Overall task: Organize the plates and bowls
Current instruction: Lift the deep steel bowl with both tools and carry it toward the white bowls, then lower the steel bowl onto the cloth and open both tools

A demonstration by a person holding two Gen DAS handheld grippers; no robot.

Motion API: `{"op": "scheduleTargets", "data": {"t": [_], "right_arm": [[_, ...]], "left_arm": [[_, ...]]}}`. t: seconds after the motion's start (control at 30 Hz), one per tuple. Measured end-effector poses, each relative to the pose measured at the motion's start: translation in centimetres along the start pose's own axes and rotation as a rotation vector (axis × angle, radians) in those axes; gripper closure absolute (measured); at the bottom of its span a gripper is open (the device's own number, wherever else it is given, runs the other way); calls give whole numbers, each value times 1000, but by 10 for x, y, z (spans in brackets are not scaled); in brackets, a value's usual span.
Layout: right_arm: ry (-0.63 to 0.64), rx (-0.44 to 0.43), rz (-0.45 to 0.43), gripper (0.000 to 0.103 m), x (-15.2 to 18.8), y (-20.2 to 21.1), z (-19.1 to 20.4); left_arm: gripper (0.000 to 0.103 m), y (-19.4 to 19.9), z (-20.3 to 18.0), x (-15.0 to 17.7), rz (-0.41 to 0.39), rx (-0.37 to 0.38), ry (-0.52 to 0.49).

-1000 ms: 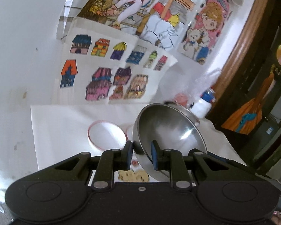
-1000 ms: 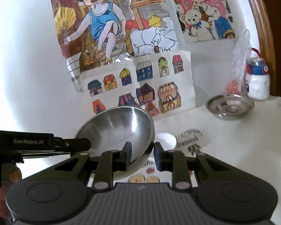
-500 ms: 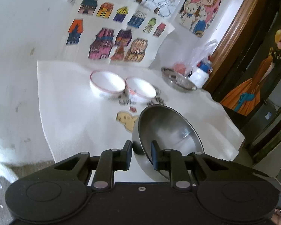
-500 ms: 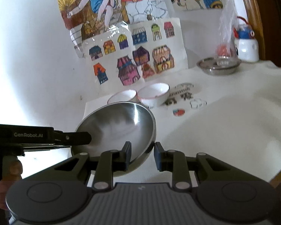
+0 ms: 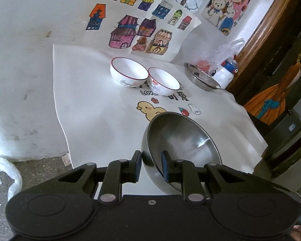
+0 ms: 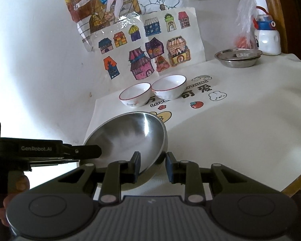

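Right tool [image 6: 152, 165] straddles steel bowl [image 6: 130, 132] rim.

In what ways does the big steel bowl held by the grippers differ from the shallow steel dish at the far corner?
The large round steel bowl is deep; the shallow steel dish is low and wide-rimmed. The bowl is tilted, with its rim between the fingers of the left gripper and right gripper; the dish rests flat on the white cloth, untouched. Both are shiny metal.

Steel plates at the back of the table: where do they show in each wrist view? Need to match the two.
Left wrist: steel plates at upper right, just left of the white bottle.
Right wrist: steel plates at upper right, just left of the white bottle.
Shared landmark: the two white bowls, side by side left of the plates in both.
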State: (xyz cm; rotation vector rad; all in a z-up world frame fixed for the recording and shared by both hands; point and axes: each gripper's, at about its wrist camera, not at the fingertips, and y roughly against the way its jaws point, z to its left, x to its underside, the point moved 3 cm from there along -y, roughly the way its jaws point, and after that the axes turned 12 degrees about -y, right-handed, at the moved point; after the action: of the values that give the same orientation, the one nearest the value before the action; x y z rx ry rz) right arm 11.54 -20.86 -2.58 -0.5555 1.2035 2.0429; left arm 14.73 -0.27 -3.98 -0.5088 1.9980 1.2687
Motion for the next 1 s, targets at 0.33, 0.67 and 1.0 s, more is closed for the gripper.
{"op": "scheduleTargets", "data": {"t": [0.33,0.67,1.0], "right_arm": [[13,-3,4,71,-2,-4,-2],[6,-18,-5,54,-1,-2,-4],[-49,3,-58,5,-10,1,-18]], "left_arm": [[81,-7,4,6,2,-17,-1],[75,-8,6,6,-12,-18,-15],[39,-5,19,1,-42,-55,17]]}}
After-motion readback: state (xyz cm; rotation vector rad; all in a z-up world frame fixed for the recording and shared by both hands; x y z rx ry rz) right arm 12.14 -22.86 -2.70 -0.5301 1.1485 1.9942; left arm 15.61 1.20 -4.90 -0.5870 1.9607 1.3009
